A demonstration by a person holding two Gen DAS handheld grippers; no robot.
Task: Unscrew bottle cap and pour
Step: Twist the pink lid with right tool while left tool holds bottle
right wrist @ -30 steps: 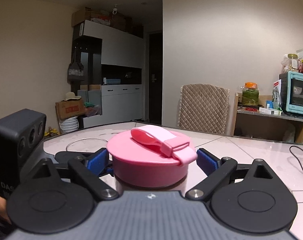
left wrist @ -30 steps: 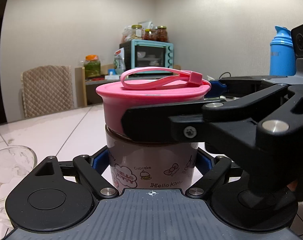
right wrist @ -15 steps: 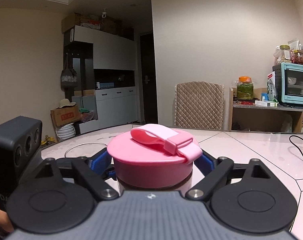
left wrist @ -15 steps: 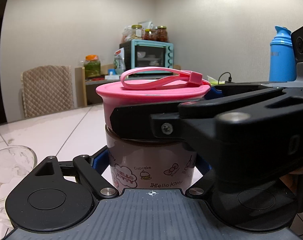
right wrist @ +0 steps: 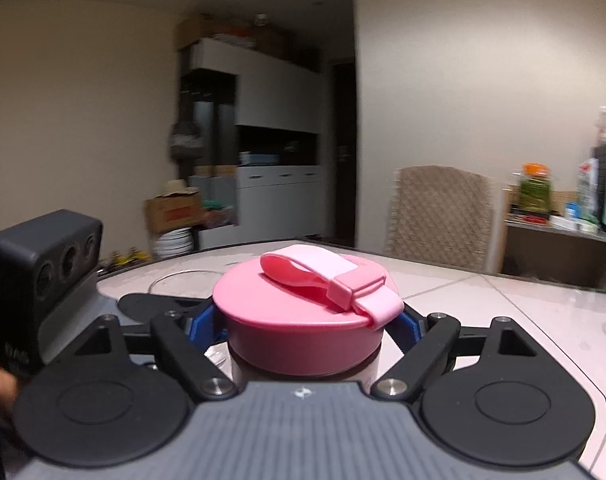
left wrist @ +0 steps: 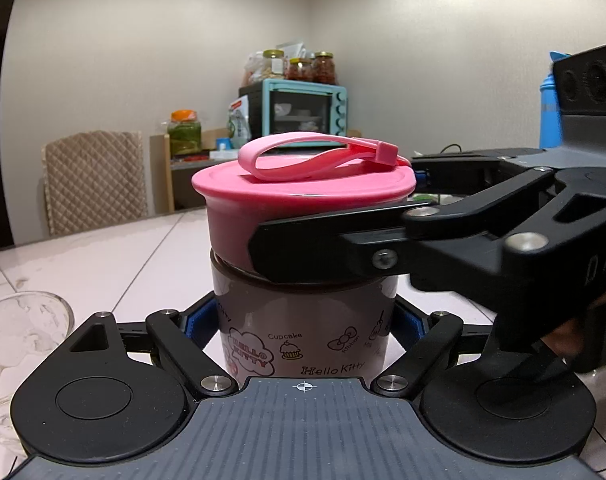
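1. Two grippers grip one Hello Kitty bottle standing upright on a pale tiled surface.
2. The left gripper has its blue-padded fingers pressed against the bottle's brown printed body, low down, one on each side.
3. The right gripper reaches in from the right of the left wrist view, its fingers clamped on the sides of the pink cap.
4. The cap sits on the bottle's neck, its pink carry strap looped flat across the top.
5. A clear glass bowl rests on the surface just to the left of the left gripper.
6. Behind, a quilted chair stands at the surface's far edge, near a shelf with a teal toaster oven topped with jars.
7. A blue flask shows at the far right, partly hidden by the right gripper's body.
8. The right wrist view is blurred.
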